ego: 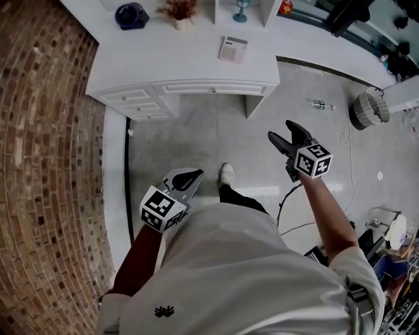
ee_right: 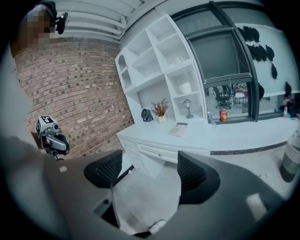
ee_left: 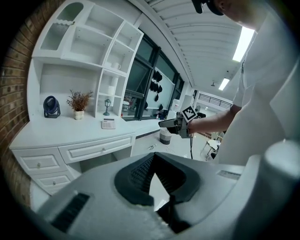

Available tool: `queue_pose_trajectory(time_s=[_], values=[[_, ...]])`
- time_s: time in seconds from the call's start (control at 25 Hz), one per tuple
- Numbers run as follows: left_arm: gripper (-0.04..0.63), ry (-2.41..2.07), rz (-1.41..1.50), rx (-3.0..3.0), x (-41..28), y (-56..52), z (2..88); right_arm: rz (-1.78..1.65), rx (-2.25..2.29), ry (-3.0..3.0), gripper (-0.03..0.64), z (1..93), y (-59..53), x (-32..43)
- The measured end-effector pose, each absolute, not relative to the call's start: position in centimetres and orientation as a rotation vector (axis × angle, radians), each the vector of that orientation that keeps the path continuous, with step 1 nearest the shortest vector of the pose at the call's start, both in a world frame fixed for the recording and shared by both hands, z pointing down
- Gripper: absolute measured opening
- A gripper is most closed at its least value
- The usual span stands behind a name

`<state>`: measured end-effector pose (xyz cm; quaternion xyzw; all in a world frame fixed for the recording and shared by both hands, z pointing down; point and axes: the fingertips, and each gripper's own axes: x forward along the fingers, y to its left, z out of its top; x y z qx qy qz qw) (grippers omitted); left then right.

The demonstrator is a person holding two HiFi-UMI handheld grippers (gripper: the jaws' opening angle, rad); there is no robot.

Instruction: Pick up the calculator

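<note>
I see the calculator [ego: 233,49] lying flat on the white desk [ego: 163,59], well ahead of both tongs. My right gripper [ego: 281,129] gapes wide, empty; my left gripper [ego: 195,175] is closed on nothing.

We see a white desk [ego: 183,62] beside a brick wall [ego: 46,163], with its drawers [ego: 141,105] at the end nearest that wall. On the desktop, a dark blue fan [ego: 131,15] stands just beside a potted dried plant [ego: 180,12]. White shelves [ee_right: 159,61] rise above the desk, with a mug [ee_right: 185,88] in one compartment. On the floor, a bottle [ego: 321,104] lies near a woven bin [ego: 368,108].
</note>
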<state>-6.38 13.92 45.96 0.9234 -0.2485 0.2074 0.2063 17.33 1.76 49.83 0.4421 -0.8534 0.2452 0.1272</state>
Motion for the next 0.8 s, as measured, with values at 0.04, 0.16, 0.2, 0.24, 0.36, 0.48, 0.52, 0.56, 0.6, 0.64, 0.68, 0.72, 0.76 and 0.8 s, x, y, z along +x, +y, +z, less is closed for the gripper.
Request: queue_pose_trajectory(time_s=[0.04,0.16,0.2,0.24,0.36,0.48,0.52,0.56,0.6,0.64,0.68,0.72,0.76,0.8], values=[[0.006,-0.699,0.581,2.57,-5.7,12.6,45.8,0.704,1.274,-2.488,0.382,49.9,0.2,17.8],[0.006,-0.724,0.585,2.562,-4.0,9.2,45.7,0.687,1.243,-2.504,0.377,50.4,-3.8,18.9],[0.006,-0.731,0.585,2.564,-3.5,8.1,45.6,0.684,1.234,-2.51,0.376,50.6,-5.0,19.1],[0.006,-0.736,0.584,2.568,-3.2,7.1,45.6,0.679,1.224,-2.516,0.374,50.8,-6.1,19.2],[0.006,-0.727,0.58,2.569,-2.7,4.5,45.8,0.674,1.198,-2.525,0.368,51.4,-8.9,19.0],[0.006,-0.692,0.565,2.559,-2.8,2.4,45.9,0.692,1.194,-2.52,0.36,51.8,-10.8,18.8],[0.006,-0.682,0.558,2.563,-2.8,1.5,45.9,0.695,1.197,-2.514,0.36,52.0,-11.5,18.8],[0.006,-0.669,0.552,2.569,-2.9,0.5,45.9,0.696,1.203,-2.506,0.359,52.2,-12.2,18.7],[0.006,-0.653,0.548,2.577,-3.0,-0.5,45.9,0.696,1.211,-2.494,0.357,52.4,-12.9,18.7],[0.006,-0.635,0.547,2.587,-3.2,-1.6,46.0,0.696,1.223,-2.48,0.356,52.6,-13.5,18.7],[0.006,-0.616,0.55,2.6,-3.4,-2.6,46.0,0.698,1.238,-2.465,0.354,52.7,-14.2,18.6],[0.006,-0.596,0.553,2.613,-3.7,-3.6,46.0,0.7,1.255,-2.45,0.353,52.9,-14.9,18.6],[0.006,-0.576,0.557,2.624,-4.2,-4.6,46.0,0.702,1.274,-2.436,0.353,52.9,-15.6,18.4],[0.006,-0.557,0.56,2.632,-4.7,-5.7,45.9,0.701,1.291,-2.423,0.353,52.9,-16.4,18.3]])
